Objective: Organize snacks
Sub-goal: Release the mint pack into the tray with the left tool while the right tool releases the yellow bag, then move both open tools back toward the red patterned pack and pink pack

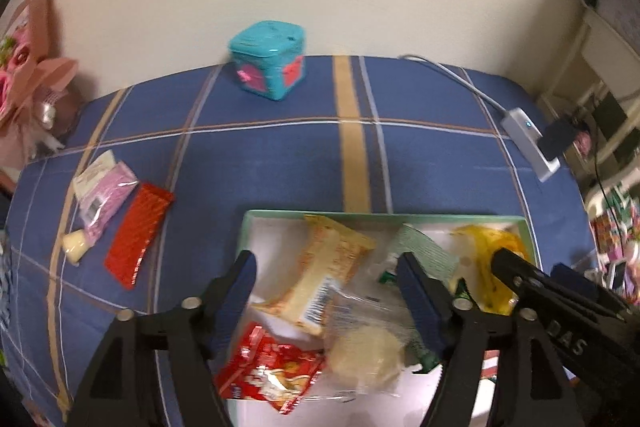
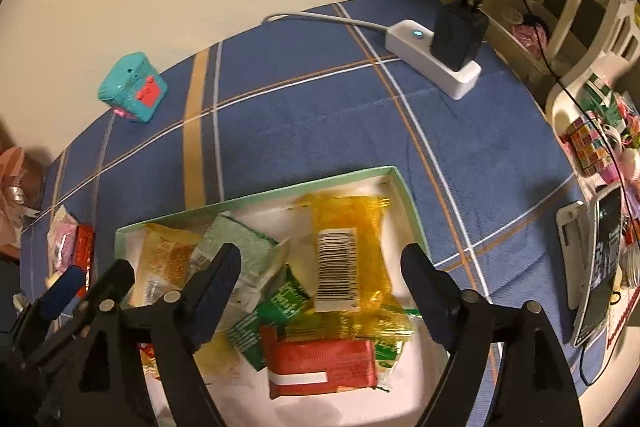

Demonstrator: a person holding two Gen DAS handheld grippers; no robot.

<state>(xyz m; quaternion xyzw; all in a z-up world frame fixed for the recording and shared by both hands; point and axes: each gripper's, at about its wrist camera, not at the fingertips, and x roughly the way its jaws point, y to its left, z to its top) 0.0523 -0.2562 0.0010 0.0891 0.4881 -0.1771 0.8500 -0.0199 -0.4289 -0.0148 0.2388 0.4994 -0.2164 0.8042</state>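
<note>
A shallow box with a green rim [image 1: 360,215] sits on the blue checked cloth and holds several snack packets. My left gripper [image 1: 328,281] stands open over its left half, above a cream-orange wafer packet [image 1: 332,267], a clear-wrapped round pastry [image 1: 362,347] and a red packet [image 1: 272,375]. My right gripper [image 2: 322,263] is open above a yellow packet with a barcode [image 2: 348,255]; its pads do not touch it. Green packets [image 2: 240,247] and a red bar [image 2: 320,367] lie beside that. A red packet [image 1: 138,235], a pink one [image 1: 106,199] and a small cream one [image 1: 74,247] lie on the cloth to the left of the box.
A teal cube toy [image 1: 268,61] stands near the wall at the back. A white power strip [image 2: 432,59] with a black adapter and cables lies at the back right. A pink bouquet [image 1: 24,67] is at the far left. A phone on a stand [image 2: 600,259] and clutter line the right edge.
</note>
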